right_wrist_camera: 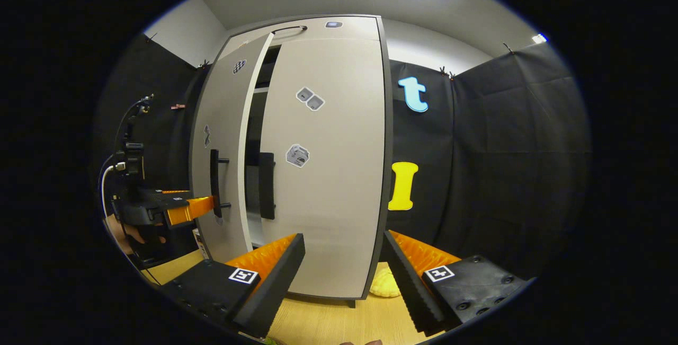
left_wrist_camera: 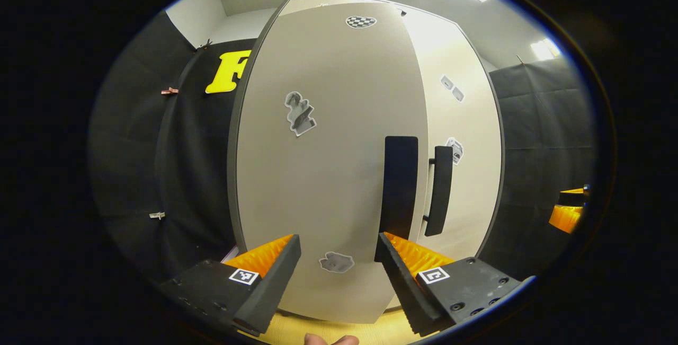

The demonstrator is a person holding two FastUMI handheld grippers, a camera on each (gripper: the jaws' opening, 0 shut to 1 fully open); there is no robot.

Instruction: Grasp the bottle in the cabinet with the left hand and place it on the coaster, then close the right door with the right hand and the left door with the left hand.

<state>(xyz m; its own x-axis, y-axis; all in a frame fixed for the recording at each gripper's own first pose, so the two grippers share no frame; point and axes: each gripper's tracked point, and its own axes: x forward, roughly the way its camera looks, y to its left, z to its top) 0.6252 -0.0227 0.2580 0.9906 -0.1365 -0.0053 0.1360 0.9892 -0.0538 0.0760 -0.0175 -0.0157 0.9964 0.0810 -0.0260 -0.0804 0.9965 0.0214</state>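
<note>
The left door (right_wrist_camera: 220, 149) is the live item: in the right gripper view it stands ajar at centre left, a dark gap showing between its edge and the right door (right_wrist_camera: 323, 165). The right door looks shut or very nearly so, sitting flat in the cabinet (right_wrist_camera: 339, 20) frame. So that step reads as done, and the last swing of the left door is what remains.

In the left gripper view the left door (left_wrist_camera: 328, 165) fills the middle, its black handle (left_wrist_camera: 398, 186) just above the right finger, with the right door's handle (left_wrist_camera: 439, 188) beside it. The left gripper (left_wrist_camera: 339, 268) hangs right in front of that panel, fingers spread wide, nothing between them; whether a tip touches the door cannot be told. From the right gripper view, the same left gripper (right_wrist_camera: 188, 208) shows at the left edge, up against the door's lower face near its handle (right_wrist_camera: 214, 180).

The right gripper (right_wrist_camera: 344, 271) is spread open too, empty, pointing at the right door's lower part.

The bottle cannot be made out, nor a coaster for certain; a pale yellow object (right_wrist_camera: 385, 285) sits on the wooden tabletop (right_wrist_camera: 318, 318) at the cabinet's lower right corner, partly hidden by the right finger. Bottle placement is presumably finished.
</note>
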